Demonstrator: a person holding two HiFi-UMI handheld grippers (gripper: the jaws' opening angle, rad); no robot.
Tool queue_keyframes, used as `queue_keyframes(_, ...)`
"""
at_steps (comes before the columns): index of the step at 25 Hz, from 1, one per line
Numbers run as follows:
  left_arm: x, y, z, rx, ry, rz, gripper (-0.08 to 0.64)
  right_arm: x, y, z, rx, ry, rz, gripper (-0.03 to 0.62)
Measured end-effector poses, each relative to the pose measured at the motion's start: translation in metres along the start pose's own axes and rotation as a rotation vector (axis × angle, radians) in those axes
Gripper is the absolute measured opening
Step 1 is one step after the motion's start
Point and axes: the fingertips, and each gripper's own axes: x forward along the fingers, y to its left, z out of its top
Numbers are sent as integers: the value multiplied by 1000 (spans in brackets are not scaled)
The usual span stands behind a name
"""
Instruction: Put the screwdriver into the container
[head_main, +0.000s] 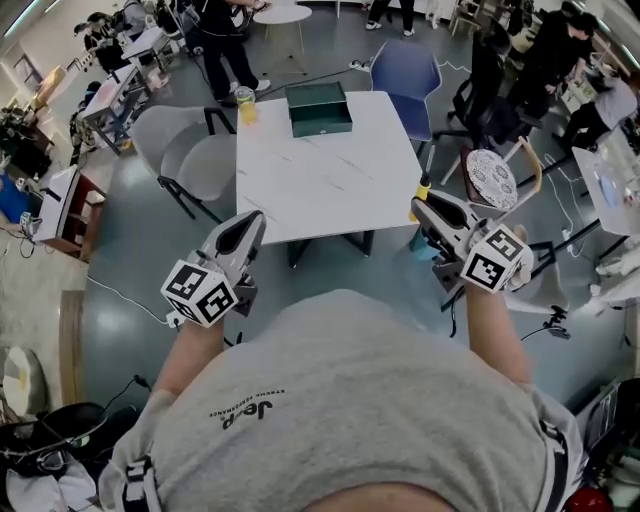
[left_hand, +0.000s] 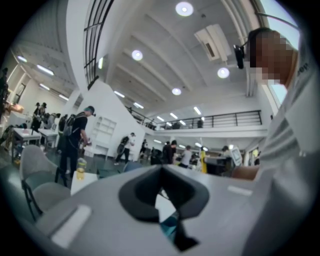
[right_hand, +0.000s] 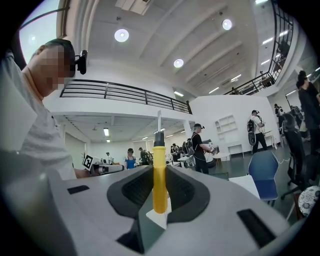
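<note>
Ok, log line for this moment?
right gripper: shut on screwdriver | left gripper: shut, empty | container: on table, far side

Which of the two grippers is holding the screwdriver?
The right gripper: its jaws clamp the yellow-handled screwdriver, whose shaft points up in the right gripper view. The left gripper has its jaws together with nothing between them.

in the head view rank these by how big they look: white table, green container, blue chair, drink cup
1. white table
2. blue chair: partly hidden behind the table and only a little bigger-looking than the container, so this ranking is unsure
3. green container
4. drink cup
</note>
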Motion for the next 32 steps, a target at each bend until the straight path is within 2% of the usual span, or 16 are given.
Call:
queue_keyframes(5, -8, 54, 6, -23, 2, 4, 0, 55, -2, -1, 9, 26, -10, 77)
queue_keyframes(13, -24, 116, 6, -60, -10, 41, 0, 118, -5, 0, -2, 68, 3, 77)
queue_keyframes(19, -26, 140, -1, -86, -2, 78, 0, 150, -16, -4, 5, 91, 30, 77)
queue_keyframes(23, -16, 148, 4, -74, -3, 95, 0, 166, -31, -1, 4, 95, 60, 77)
queue_keyframes(28, 3, 158, 2, -69, 6, 146, 0, 180, -64, 1, 15, 92, 103, 77)
queue_keyframes(32, 41, 163, -4, -58, 16, 179, 0, 189, -108, 3, 20, 78, 145, 77)
